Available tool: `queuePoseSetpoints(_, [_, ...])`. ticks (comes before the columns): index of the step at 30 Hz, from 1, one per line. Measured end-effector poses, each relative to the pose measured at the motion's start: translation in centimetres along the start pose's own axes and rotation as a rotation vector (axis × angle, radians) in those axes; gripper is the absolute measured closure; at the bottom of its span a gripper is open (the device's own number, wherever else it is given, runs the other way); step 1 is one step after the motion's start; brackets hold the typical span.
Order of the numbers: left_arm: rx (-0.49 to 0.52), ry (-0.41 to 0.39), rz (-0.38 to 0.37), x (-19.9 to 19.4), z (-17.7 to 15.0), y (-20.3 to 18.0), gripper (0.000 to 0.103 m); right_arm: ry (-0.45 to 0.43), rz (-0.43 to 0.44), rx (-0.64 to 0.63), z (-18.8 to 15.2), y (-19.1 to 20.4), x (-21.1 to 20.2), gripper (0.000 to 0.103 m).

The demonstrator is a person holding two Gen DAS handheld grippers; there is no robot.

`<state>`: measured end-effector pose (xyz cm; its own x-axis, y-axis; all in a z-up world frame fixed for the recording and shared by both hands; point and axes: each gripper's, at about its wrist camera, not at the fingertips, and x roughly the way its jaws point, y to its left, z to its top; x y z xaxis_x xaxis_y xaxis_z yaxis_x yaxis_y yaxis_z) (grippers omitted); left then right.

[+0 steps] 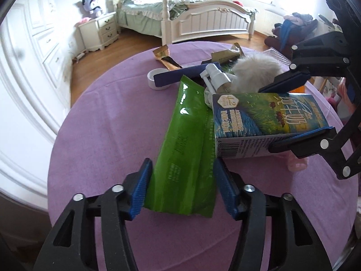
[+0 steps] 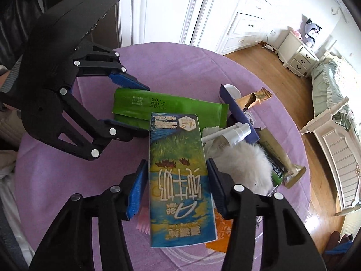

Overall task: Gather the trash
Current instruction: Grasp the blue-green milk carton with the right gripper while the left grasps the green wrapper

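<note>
A green snack bag (image 1: 187,149) lies on the purple tablecloth (image 1: 108,122). My left gripper (image 1: 182,183) is closed around its near end, fingers touching both edges; it also shows in the right wrist view (image 2: 137,105) on the green bag (image 2: 171,106). My right gripper (image 2: 177,187) is shut on a blue-green milk carton (image 2: 178,176), held over the pile; in the left wrist view the carton (image 1: 266,117) sits between the right gripper's fingers (image 1: 300,108). A white spray bottle (image 1: 214,76), a white fluffy ball (image 1: 255,72) and wrappers lie behind.
A white cap (image 1: 158,79), a dark blue strip (image 1: 185,73) and a gold wrapper (image 1: 164,57) lie at the table's far side. An orange wrapper (image 2: 218,234) and a pink wrapper (image 2: 143,223) lie under the carton. A bed (image 1: 203,20) and nightstand (image 1: 99,31) stand beyond.
</note>
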<state>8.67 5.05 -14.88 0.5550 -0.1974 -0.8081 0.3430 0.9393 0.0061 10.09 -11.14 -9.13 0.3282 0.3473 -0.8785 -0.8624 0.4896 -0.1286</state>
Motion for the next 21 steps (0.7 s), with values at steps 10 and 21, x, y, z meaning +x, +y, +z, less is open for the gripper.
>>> queuePoseSetpoints(10, [-0.136,-0.054,-0.024,-1.2,-0.3,1.0,0.096,-0.309,0.001,0.443,-4.1,-2.0,-6.3,0.055])
queuePoseSetpoints(21, [-0.218,-0.242,-0.062,-6.5,2.1,-3.8,0.096,-0.548,-0.079,0.783,-12.0,-4.0,-10.7,0.055])
